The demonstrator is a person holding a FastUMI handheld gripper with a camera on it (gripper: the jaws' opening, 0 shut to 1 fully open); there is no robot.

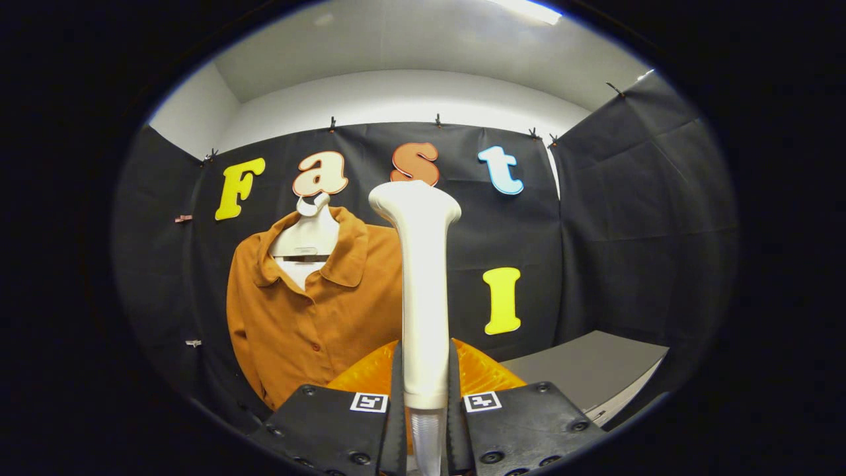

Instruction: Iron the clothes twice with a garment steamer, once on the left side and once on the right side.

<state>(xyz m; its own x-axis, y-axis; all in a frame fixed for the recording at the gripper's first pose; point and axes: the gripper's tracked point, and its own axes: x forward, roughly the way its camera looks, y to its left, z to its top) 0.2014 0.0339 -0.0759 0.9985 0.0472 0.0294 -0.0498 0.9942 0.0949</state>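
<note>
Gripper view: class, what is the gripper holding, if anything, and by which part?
The gripper is shut on the steamer, both fingers pressing its lower handle; its head stands upright beside the shirt.

No readable text, brand or number stands on any object. The tool (424,396) carries two small square black-and-white marker tags (368,402) on its top plates, patterns rather than letters. A small plate on the white hanger (306,238) is too blurred to read
</note>
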